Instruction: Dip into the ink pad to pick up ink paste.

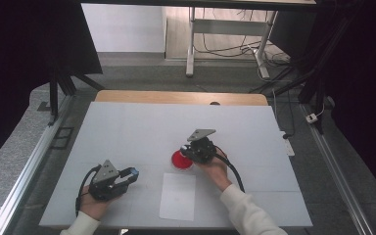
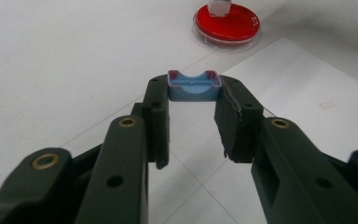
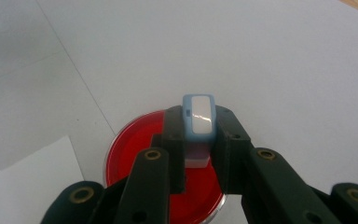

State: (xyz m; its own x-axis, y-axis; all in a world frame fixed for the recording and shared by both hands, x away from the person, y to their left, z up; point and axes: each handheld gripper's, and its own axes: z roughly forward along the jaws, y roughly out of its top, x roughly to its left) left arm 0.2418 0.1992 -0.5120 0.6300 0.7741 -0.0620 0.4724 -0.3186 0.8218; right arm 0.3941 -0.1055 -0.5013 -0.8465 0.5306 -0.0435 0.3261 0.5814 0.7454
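White table (image 1: pixel 127 132) stands on grey carpet, desk legs and cables beyond. Right tool (image 1: pixel 192 152) clamps a blue-white block (image 3: pixel 198 116) above the red dish (image 1: pixel 181 160). Left tool (image 1: pixel 127 176) clamps a blue cap (image 2: pixel 194 87), beside the paper sheet (image 1: pixel 177 196).

Bright red dish (image 3: pixel 135 154) on a plain white desk (image 1: pixel 142 127), white paper sheet (image 1: pixel 177 196) at its 6 o'clock. Both claws black, each pinching a light-blue piece (image 2: pixel 194 87), the right one's (image 3: pixel 199 116) white-faced.
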